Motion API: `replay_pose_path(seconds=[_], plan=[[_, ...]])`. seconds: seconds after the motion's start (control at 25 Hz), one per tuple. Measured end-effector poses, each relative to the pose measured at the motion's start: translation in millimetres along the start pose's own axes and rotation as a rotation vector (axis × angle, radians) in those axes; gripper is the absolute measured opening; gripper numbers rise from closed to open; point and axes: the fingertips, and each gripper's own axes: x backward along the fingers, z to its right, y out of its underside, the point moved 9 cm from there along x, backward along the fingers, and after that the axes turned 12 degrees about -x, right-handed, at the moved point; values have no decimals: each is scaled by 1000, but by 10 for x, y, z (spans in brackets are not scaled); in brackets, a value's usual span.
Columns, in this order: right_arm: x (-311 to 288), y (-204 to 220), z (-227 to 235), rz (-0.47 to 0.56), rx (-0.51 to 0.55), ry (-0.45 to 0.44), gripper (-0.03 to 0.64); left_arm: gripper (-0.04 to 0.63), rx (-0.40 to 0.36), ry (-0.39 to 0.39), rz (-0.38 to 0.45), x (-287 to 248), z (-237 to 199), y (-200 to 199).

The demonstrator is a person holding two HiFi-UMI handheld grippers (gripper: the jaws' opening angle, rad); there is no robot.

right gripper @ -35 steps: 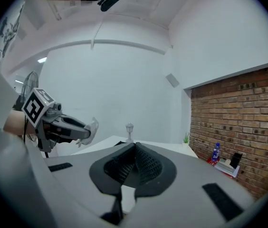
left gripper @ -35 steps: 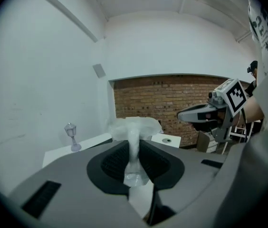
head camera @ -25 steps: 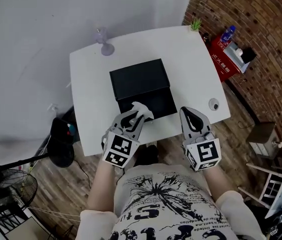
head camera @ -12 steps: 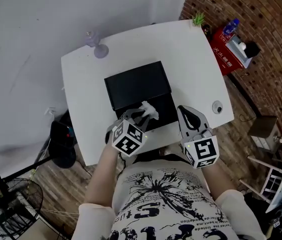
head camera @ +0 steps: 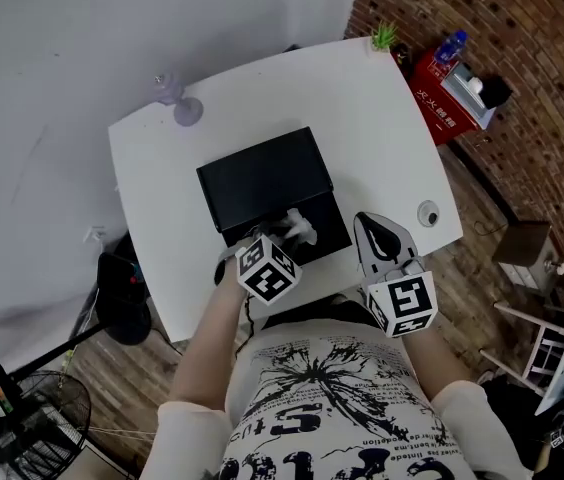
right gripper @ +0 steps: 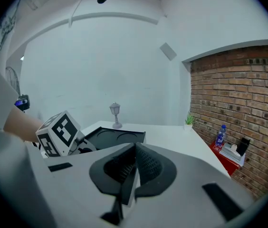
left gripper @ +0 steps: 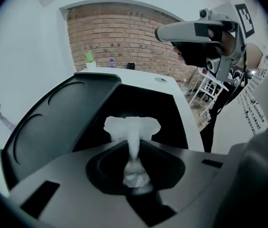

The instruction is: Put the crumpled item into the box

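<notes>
A crumpled white tissue (head camera: 296, 226) is pinched in my left gripper (head camera: 280, 238), which hangs over the open black box (head camera: 330, 230) at the table's near edge. In the left gripper view the tissue (left gripper: 131, 127) fans out above the jaws over the box's dark inside (left gripper: 165, 110). The pads still press its lower part into a thin strip, and the jaws are opening. The box's lid (head camera: 260, 176) lies flat behind it. My right gripper (head camera: 376, 238) is shut and empty, just right of the box.
On the white table (head camera: 372, 118) a small lamp-shaped ornament (head camera: 174, 98) stands at the far left, a little green plant (head camera: 384, 36) at the far right corner, a small round object (head camera: 428, 212) at the right edge. A red crate (head camera: 442, 98) sits on the floor.
My left gripper has tipped forward and moved further over the open box with the tissue. The right gripper has stayed in place.
</notes>
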Motion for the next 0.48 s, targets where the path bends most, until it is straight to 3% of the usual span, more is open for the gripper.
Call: replay_pose_path(seconds=[0.24,0.32,0.48], plan=[[42,-32,17,6,5,-18,15,117,22,-4,3,-11,12,-23],[65,-78,24,12,15,-30,15,186,36,-13,22,39,44,-54],[71,-232,3,27,51,-65,15,190,18,-68,63,292,66,-165]])
